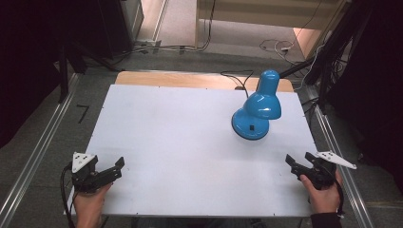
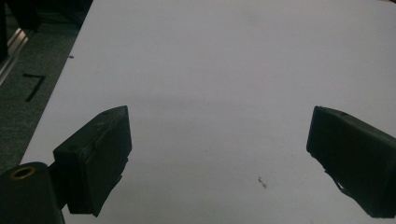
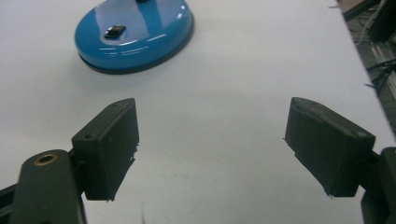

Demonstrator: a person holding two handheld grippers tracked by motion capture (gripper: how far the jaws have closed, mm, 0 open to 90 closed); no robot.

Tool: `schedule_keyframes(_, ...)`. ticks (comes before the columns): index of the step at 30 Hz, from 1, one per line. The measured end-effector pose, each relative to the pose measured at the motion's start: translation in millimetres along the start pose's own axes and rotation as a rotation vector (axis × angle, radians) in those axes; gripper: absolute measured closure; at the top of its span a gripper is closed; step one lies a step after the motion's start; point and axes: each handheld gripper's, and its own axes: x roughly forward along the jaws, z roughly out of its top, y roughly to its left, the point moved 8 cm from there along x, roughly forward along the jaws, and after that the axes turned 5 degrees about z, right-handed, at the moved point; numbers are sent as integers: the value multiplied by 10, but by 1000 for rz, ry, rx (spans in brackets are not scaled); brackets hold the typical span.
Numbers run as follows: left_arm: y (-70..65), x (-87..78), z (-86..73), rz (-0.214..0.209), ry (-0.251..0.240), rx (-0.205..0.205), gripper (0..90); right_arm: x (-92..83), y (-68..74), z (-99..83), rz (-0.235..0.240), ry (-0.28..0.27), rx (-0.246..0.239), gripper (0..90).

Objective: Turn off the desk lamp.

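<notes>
at the near left corner of the white table [image 1: 190, 142], my left hand [image 1: 88, 204] holds my left gripper [image 1: 114, 170], its grey three-cornered plate on top and its cable trailing down beside my wrist. the jaws stand wide apart with nothing between them; in the left gripper view they frame bare white tabletop, with a tiny dark speck [image 2: 262, 182] lying on the surface between them. past the table's left edge in that view is grey floor with a black tape mark [image 2: 33, 86] on it.

right of the table's middle and toward the far side stands a glossy blue desk lamp [image 1: 259, 105]. its round base rests flat on the table with a small black switch [image 1: 252, 128] on top, and its shade leans over the base. a black cord [image 1: 235, 76] runs from it over the far edge.

at the near right corner, my right hand [image 1: 325, 194] holds my right gripper [image 1: 291, 164], well apart from the lamp. its jaws are also spread wide and empty. in the right gripper view the lamp's base sits ahead and to the left of the jaws, untouched.
</notes>
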Motion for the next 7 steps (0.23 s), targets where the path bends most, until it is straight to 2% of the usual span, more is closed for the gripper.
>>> schedule_keyframes(4, -9, 4, 0, -2, 0, 0, 73, -70, -177, -74, -39, 4, 27, 153)
schedule_keyframes(7, -17, 11, -1, -2, 3, 5, 73, -22, -319, -161, -80, 33, 43, 141)
